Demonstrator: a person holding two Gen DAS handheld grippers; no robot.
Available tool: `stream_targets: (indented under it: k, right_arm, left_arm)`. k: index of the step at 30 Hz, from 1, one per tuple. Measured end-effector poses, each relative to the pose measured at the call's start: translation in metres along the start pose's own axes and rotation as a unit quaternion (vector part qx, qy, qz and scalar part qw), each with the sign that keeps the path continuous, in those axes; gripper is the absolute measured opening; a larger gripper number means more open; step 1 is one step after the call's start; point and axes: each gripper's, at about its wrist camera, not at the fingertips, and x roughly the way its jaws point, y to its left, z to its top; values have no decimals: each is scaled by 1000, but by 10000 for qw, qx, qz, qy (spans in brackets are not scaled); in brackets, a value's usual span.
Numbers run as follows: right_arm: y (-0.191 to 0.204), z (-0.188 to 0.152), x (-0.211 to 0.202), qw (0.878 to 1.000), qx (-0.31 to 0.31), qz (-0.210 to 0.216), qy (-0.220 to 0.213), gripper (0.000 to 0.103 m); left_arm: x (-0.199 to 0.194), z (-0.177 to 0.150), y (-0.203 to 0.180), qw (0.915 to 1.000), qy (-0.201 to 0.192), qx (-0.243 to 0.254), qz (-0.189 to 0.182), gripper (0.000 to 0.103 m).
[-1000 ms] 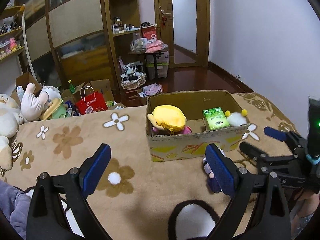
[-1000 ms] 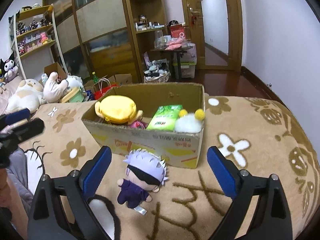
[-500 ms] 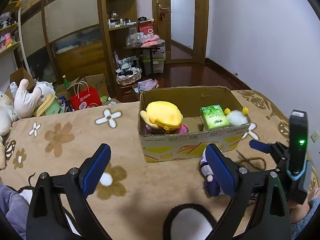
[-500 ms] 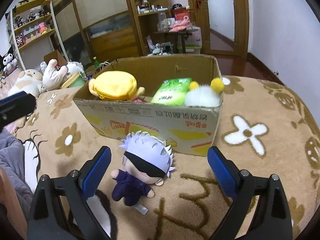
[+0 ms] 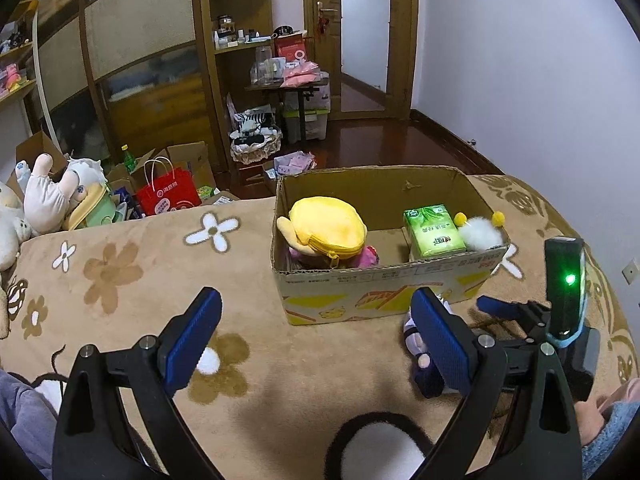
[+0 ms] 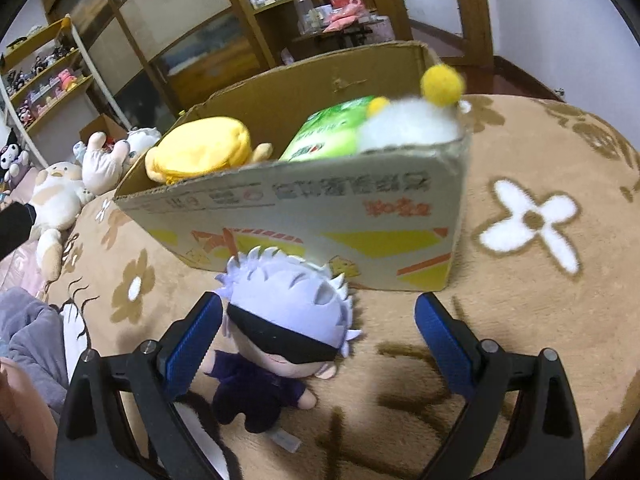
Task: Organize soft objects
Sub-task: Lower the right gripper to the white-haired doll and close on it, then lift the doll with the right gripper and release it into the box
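Right in front of the brown cardboard box [image 6: 304, 208] lies the small white-haired plush doll [image 6: 284, 328], between the wide-open, empty right gripper [image 6: 316, 344], which next must squeeze it.

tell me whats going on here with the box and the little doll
A person is tidying soft toys into a cardboard box on a flowered blanket. The right hand-held gripper, open, is around a white-haired doll lying in front of the box, not yet gripped. The left hand-held gripper hangs open and empty. A yellow plush and green tissue pack are already inside.
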Motion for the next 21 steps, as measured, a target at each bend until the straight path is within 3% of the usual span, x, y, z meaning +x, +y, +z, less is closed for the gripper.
stream_targets:
  k: [8,9,13,17,21]
  right_arm:
    - [14,-10,24,9992,-179,-125,343,100]
    - [12,-11,26,9992,-136,-90,372,98]
    - [18,-13,31,9982,-168,265,518,68]
    - [32,-16,28,9973,-545,90,485,66]
    - [31,-16,19,9978,-512,85,402,66]
  left_arm:
    - [3,-1,-2,10000,34,20,2,95]
    - [3,-2,-2,10000,38,21,7,95]
    - [5,-3,-3,10000,69,39,60,95]
    - [6,-2,-3,9999,41,25,102,95]
    - [0,-2,-2,9997,-119,14,201,95]
